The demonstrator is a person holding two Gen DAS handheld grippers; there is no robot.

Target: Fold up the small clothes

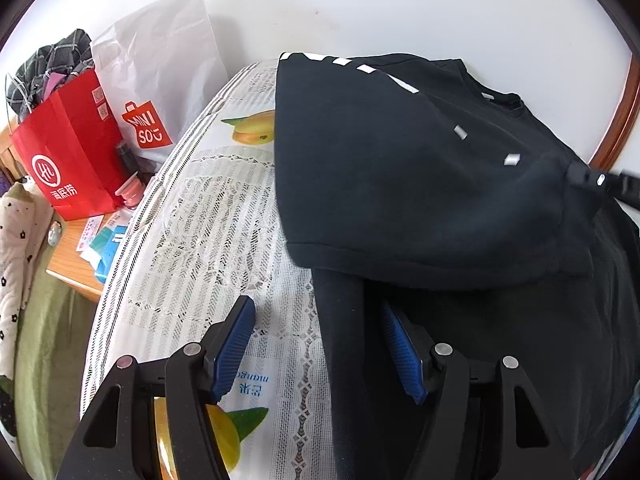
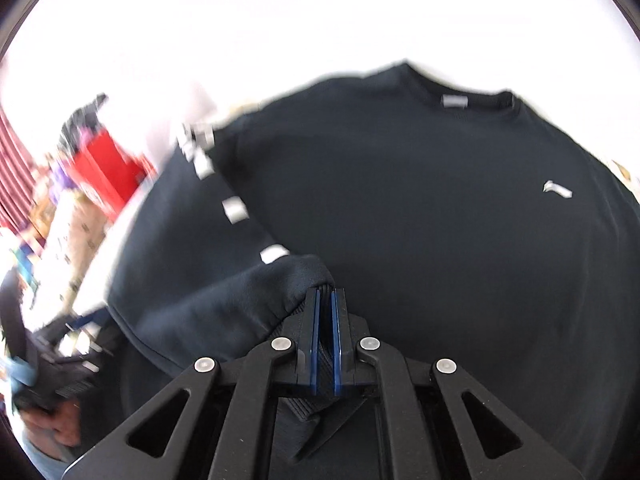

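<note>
A black sweatshirt [image 1: 420,168] with white dashes along the sleeve lies on the lace tablecloth [image 1: 208,216]. Its sleeve [image 1: 400,184] is lifted and stretched across the body. My right gripper [image 2: 325,294] is shut on the sleeve cuff [image 2: 296,276] and holds it above the shirt's chest [image 2: 440,220]; it also shows at the right edge of the left wrist view [image 1: 588,176]. My left gripper [image 1: 316,320] is open and empty, low over the shirt's lower left edge, with one finger above the tablecloth and one above the black cloth.
A red paper bag [image 1: 72,152] and a white Miniso bag [image 1: 160,72] stand at the left beyond the table edge. A small wooden table [image 1: 76,256] with packets lies below them. A white wall is behind. A wooden frame [image 1: 620,120] curves at the right.
</note>
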